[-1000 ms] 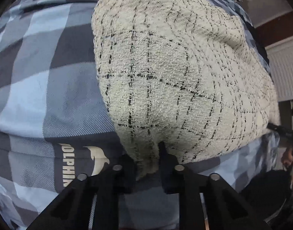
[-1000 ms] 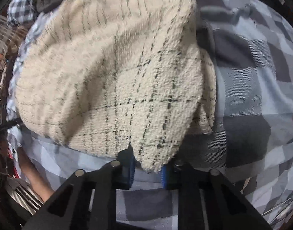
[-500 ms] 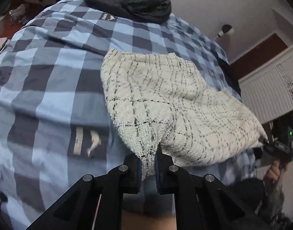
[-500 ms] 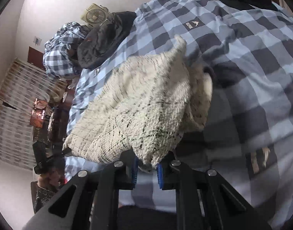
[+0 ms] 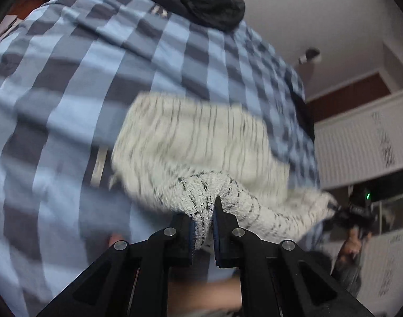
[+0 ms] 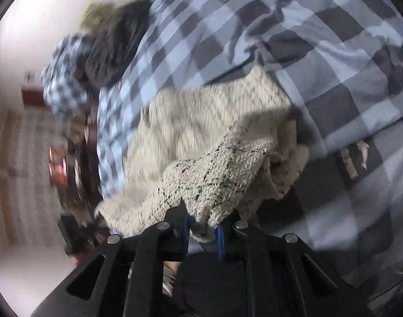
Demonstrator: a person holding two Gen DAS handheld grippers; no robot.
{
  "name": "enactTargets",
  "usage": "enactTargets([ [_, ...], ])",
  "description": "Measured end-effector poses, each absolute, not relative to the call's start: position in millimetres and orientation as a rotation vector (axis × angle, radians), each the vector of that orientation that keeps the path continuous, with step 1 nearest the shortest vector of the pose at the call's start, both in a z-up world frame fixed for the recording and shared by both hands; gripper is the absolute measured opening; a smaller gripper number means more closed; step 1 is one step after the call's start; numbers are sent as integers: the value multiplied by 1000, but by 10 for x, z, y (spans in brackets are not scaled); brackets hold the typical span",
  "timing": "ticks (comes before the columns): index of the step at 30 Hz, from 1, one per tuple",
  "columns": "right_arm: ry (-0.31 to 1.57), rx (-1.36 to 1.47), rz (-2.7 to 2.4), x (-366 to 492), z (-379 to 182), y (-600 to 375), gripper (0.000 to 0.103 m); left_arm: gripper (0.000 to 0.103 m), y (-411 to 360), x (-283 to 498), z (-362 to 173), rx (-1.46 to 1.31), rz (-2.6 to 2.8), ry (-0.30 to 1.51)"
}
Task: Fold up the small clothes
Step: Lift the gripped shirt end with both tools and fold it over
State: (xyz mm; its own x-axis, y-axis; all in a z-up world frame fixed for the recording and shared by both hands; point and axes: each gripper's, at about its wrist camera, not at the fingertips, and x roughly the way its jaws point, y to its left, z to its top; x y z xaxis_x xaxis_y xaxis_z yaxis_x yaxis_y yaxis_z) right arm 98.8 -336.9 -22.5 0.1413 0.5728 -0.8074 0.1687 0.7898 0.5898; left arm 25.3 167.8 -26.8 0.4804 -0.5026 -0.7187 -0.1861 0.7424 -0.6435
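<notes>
The left gripper (image 5: 203, 228) is pinching a corner of the cream checked garment (image 5: 198, 142) at the bottom centre of its frame, jaws clenched on the knit. The right gripper (image 6: 201, 228) is gripping another corner of the same cloth (image 6: 209, 126) low in its own view. The near edge is hanging lifted between them while the far part is lying on the blue checked bedcover (image 5: 69, 79). The fold appears only to be starting: the raised edge is not yet laid over, and smoothing is still waiting.
</notes>
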Motion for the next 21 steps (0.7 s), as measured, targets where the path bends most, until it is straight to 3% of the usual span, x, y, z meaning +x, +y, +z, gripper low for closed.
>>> enactTargets([
  [6,1293,780,208,1596,-262,-3321,12,9,1780,1171,-398,-776,-91,982],
  [12,1285,776,130,2216,-580,-3280,11,9,1830,1836,-874,-780,-27,995],
  [17,1327,680,72,2470,-1072,-3195,11,10,1695,2032,-1205,-624,21,1052],
  [21,1357,533,28,2477,-1208,-3090,15,10,1731,2009,-1066,-633,-7,1051],
])
